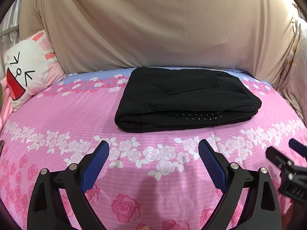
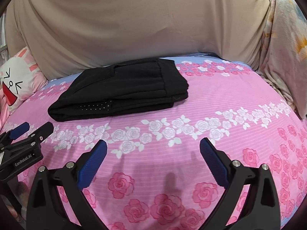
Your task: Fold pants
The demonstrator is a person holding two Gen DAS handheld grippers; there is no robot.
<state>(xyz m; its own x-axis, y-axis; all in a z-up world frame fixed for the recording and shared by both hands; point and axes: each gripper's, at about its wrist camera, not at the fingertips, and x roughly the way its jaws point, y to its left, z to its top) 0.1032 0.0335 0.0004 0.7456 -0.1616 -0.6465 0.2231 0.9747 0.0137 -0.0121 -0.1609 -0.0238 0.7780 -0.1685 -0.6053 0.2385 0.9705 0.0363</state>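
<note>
The black pants (image 1: 184, 99) lay folded in a compact stack on the bedspread (image 1: 134, 172), seemingly finished; left gripper (image 1: 153, 153) and right gripper (image 2: 153, 151) hung apart, empty.

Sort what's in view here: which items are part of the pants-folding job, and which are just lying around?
Part of the job:
- black pants, folded into a compact stack on the bed
- left gripper, fingers open, empty
- right gripper, fingers open, empty
- pink floral bedsheet, the work surface

Just lying about:
- bunny-face pillow at the left
- beige cloth draped behind
</note>
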